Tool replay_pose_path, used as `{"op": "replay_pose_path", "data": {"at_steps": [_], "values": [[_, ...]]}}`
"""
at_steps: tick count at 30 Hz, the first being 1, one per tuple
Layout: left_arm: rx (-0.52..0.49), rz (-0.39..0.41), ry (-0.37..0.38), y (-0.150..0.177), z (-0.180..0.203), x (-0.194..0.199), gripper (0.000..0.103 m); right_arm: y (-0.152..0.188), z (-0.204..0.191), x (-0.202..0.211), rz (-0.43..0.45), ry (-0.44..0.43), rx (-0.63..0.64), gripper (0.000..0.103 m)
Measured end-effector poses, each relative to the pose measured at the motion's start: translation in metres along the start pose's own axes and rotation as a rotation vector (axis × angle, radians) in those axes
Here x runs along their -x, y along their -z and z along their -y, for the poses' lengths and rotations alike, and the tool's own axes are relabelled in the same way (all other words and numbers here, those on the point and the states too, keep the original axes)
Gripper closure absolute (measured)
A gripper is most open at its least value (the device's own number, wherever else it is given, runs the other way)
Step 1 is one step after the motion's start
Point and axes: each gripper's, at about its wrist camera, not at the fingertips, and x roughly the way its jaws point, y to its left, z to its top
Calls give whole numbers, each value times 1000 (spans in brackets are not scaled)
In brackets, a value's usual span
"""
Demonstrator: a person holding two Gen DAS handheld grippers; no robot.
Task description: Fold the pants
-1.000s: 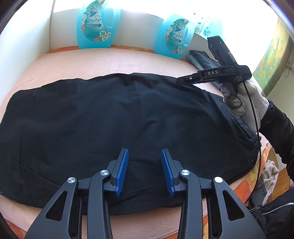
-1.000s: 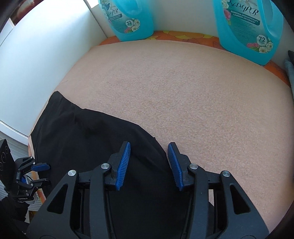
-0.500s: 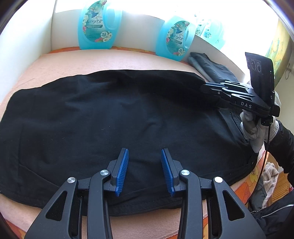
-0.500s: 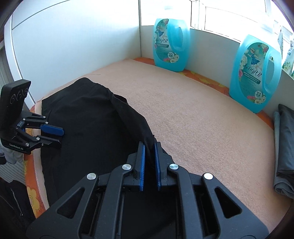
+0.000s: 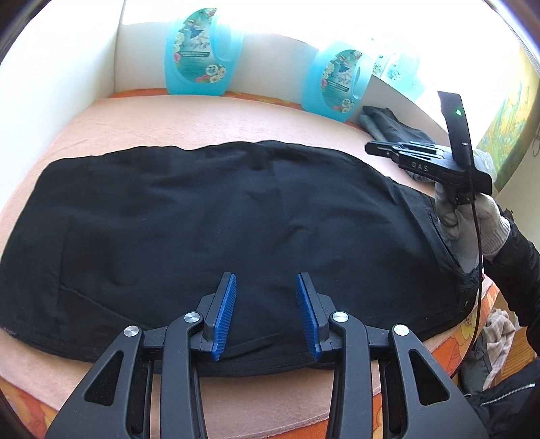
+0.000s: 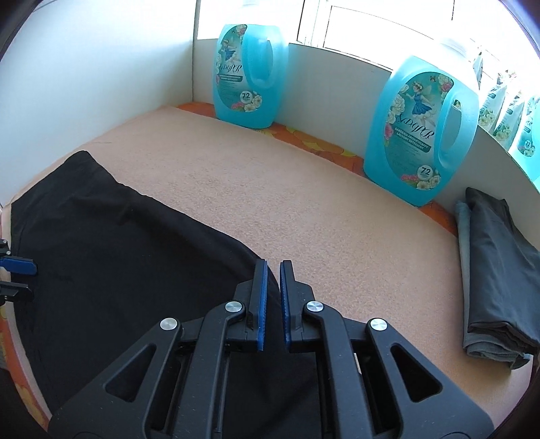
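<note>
the black pants lie flat across the peach-covered table, legs to the left in the left wrist view. the left gripper hovers over their near edge, fingers parted with nothing between. the right gripper has its fingers closed with a thin gap; whether cloth is pinched i cannot tell. two blue jugs stand along the back wall, folded grey clothes beside them

You get strong daylight from the window behind, blown out to white glare; fisheye bends the edges; focus stays sharp.
</note>
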Motion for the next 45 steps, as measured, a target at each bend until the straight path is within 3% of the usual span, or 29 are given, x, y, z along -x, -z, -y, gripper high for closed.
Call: {"op": "replay_pose_path", "data": {"at_steps": [6, 8, 11, 16, 28, 34, 40, 43, 45], "values": [[158, 101, -95, 10, -48, 43, 68, 1, -19, 27, 12, -95, -40, 91], [209, 124, -135, 15, -66, 56, 59, -1, -31, 37, 23, -136, -42, 81], [278, 153, -173, 26, -89, 75, 57, -1, -54, 54, 51, -195, -37, 68], [364, 184, -211, 38, -122, 91, 57, -6, -103, 70, 39, -310, 9, 67], [386, 200, -302, 40, -147, 88, 49, -25, -186, 63, -23, -423, 88, 66], [383, 159, -317, 39, -158, 75, 49, -25, -195, 53, -54, -434, 87, 66], [372, 202, -309, 39, -157, 73, 49, -31, -194, 43, -75, -441, 71, 66], [364, 222, -331, 39, -154, 72, 54, -41, -197, 36, -88, -457, 48, 66], [388, 244, -316, 40, -158, 76, 64, -51, -202, 29, -102, -478, 28, 66]]}}
